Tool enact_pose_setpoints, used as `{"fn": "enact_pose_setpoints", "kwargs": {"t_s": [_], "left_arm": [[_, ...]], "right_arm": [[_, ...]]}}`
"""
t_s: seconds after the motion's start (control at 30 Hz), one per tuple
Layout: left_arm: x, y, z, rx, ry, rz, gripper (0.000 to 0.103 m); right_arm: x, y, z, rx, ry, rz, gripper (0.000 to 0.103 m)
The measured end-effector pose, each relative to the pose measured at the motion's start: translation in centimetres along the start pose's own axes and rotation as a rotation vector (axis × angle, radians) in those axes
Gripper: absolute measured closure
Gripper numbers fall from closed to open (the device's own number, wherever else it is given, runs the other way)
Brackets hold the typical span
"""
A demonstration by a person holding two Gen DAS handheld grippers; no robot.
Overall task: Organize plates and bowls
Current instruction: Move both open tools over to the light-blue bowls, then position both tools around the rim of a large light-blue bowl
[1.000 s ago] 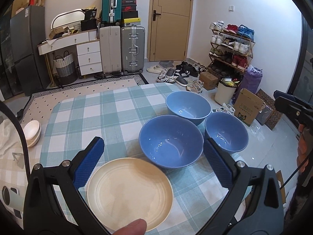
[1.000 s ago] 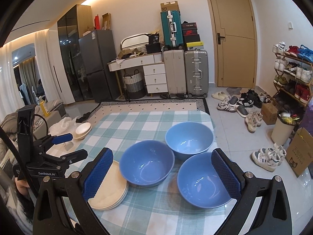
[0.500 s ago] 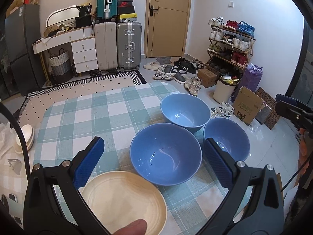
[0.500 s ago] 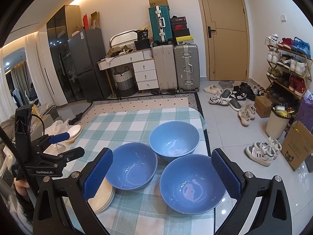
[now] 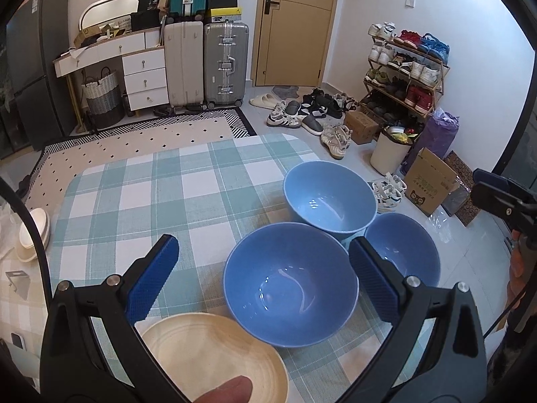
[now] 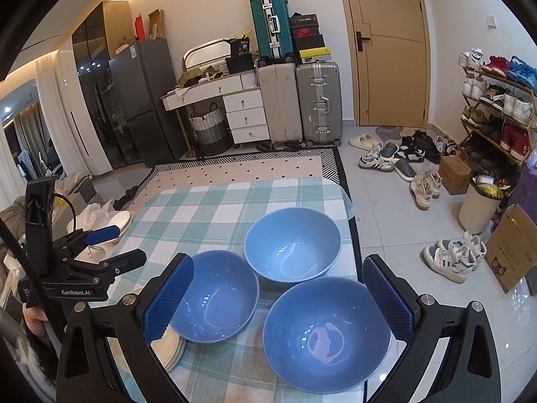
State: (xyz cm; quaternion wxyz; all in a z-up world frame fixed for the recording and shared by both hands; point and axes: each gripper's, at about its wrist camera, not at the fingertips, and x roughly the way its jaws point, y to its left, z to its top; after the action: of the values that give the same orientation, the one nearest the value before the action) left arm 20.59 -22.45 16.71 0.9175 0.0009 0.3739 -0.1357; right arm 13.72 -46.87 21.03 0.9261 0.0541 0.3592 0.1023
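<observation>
Three blue bowls stand together on the checked tablecloth (image 5: 167, 194). In the left wrist view the nearest bowl (image 5: 290, 283) sits between my open left gripper's (image 5: 265, 275) fingers, with a lighter bowl (image 5: 330, 198) behind and another (image 5: 407, 253) to the right. A stack of cream plates (image 5: 214, 359) lies at the near left. In the right wrist view my open right gripper (image 6: 277, 297) frames the near bowl (image 6: 325, 332); the other bowls (image 6: 220, 299) (image 6: 292, 243) sit beyond, and the plates (image 6: 171, 349) show behind the left finger. Both grippers are empty.
White dishes (image 5: 32, 235) lie off the table's left side, also in the right wrist view (image 6: 119, 221). The table edge drops to a tiled floor with shoes, a bin (image 6: 480, 201) and a cardboard box (image 5: 433, 181) on the right. Suitcases and drawers stand at the far wall.
My left gripper has moved forward and right, so the near bowl now lies between its fingers. My right gripper has moved closer over the near right bowl.
</observation>
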Motion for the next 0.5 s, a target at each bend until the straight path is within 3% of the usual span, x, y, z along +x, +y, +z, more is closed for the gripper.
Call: {"fn": "enact_pose_setpoints", "kwargs": {"t_s": [0.5], "left_arm": [[6.8, 0.1, 2.3, -0.019, 0.064, -0.007, 0.002]], "right_arm": [[6.5, -3.8, 0.7, 0.048, 0.085, -0.019, 0.001]]}}
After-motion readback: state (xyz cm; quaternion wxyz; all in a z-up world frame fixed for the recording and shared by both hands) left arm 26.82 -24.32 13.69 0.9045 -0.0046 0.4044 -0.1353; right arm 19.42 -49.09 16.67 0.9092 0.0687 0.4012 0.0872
